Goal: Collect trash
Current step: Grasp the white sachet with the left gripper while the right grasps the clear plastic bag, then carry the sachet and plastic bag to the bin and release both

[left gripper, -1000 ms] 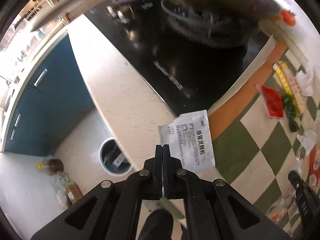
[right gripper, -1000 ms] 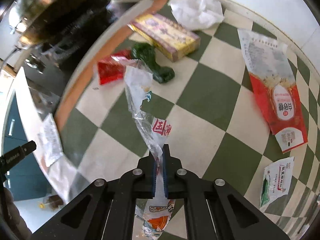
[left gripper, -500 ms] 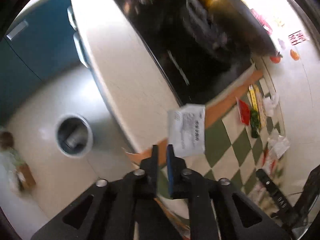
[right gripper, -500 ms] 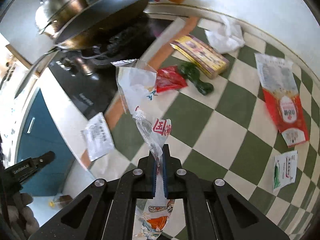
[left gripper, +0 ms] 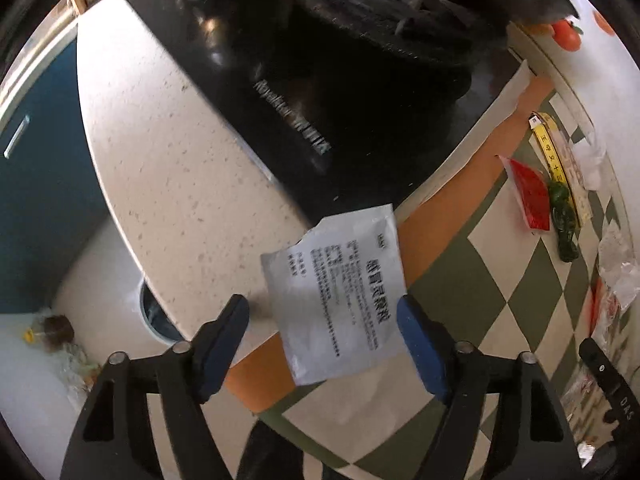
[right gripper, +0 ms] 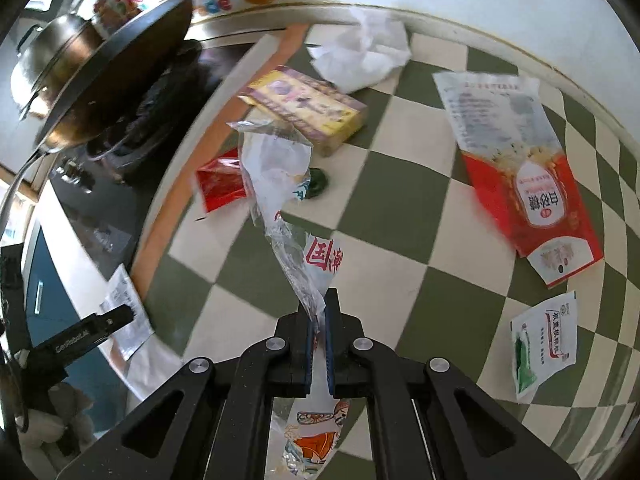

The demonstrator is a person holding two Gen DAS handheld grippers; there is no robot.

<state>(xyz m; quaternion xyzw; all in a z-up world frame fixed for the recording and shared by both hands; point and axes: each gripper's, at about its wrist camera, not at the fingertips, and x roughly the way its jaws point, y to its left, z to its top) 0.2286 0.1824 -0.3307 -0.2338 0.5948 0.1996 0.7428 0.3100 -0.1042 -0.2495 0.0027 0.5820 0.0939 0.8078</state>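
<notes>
The left gripper [left gripper: 322,314] has its jaws spread wide, one blue pad either side of a silver sachet [left gripper: 338,300] that lies flat at the near edge of the counter [left gripper: 168,168], partly over the orange border of the checked cloth [left gripper: 472,280] (whether the pads touch it, I cannot tell). Beyond it sits the black stove [left gripper: 340,92], and down to the left a round bin [left gripper: 154,318] shows on the floor past the counter edge. Over on the right gripper [right gripper: 319,332], jaws are pressed together, pinching a clear plastic bag [right gripper: 280,184] with red print that stands up, crumpled, from the pads. Spread on the cloth [right gripper: 404,208] behind it: a red wrapper [right gripper: 220,184] at the left, a yellow box [right gripper: 308,110] farther back, a crumpled white tissue [right gripper: 362,54] at the far edge, a big red-and-white packet [right gripper: 516,168] on the right, and a small green-and-white sachet [right gripper: 542,336] near right.
</notes>
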